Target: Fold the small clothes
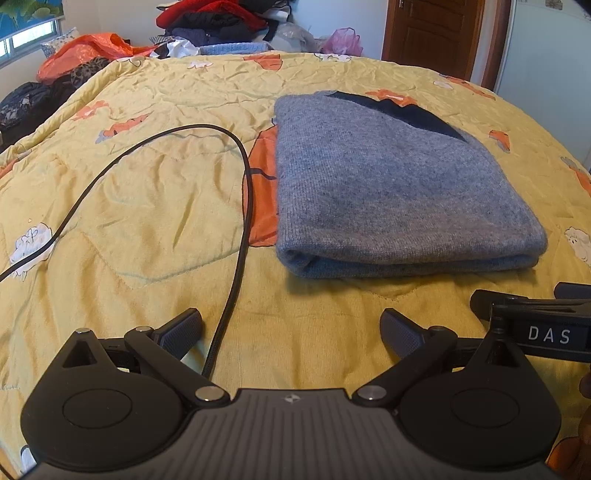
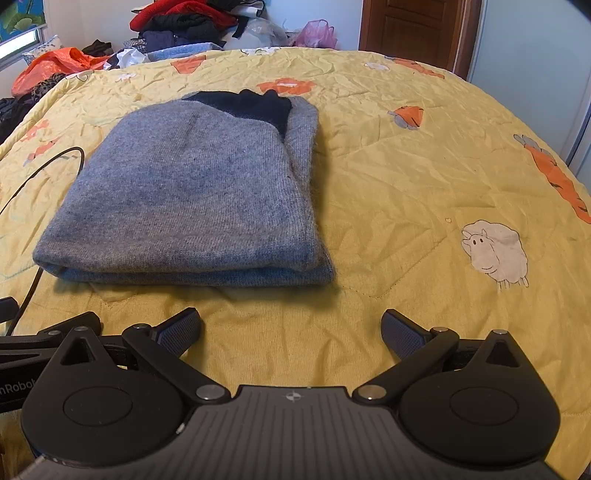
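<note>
Left gripper (image 1: 291, 330): jaws stood wide apart, holding nothing, low over the quilt and short of the sweater's near edge.
Right gripper (image 2: 291, 330): jaws likewise spread wide and empty, just short of the sweater's near fold.
Sweater (image 1: 391, 188): grey knit with a dark patch at the far end, folded into a flat stack and lying on the quilt, ahead and to the right in the left wrist view, ahead and to the left in the right wrist view.
Quilt (image 2: 399, 177): yellow, creased, printed with orange shapes and white sheep.
Cable (image 1: 243, 206): black, looped across the quilt left of the sweater, apart from it.
Writing: "DAS" in white on the right gripper's body, seen from the left wrist camera; partial "nRobo" on the left gripper's body, seen from the right wrist camera.
Clothes pile (image 1: 214, 18): red and dark garments heaped beyond the far edge.
Door (image 2: 413, 26): brown wood, behind the bed.
</note>
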### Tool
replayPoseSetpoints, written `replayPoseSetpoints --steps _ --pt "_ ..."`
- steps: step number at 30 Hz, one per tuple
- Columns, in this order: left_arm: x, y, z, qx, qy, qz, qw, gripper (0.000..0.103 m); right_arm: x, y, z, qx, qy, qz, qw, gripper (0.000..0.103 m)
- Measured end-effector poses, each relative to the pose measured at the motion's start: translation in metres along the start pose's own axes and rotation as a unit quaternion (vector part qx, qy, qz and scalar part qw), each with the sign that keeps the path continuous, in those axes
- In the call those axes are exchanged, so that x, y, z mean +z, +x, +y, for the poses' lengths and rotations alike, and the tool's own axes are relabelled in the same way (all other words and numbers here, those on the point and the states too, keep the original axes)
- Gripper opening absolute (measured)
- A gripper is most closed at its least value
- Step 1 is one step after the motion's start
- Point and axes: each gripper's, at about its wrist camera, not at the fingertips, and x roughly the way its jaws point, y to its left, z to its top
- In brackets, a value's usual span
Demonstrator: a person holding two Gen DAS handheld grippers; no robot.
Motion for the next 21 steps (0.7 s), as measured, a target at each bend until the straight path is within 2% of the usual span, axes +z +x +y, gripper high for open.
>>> replayPoseSetpoints --steps 8,21 --pt "0.0035 0.0004 -0.0015 0.007 -0.003 0.017 0.9998 0.103 0.0001 0.0 -0.0002 -0.001 0.0 0.0 1.0 0.103" --pt "0.0055 0.0007 -0.0018 0.011 -0.009 0.022 0.9997 0.103 0.0014 0.0004 -0.0013 -0.001 0.002 0.004 1.0 0.103"
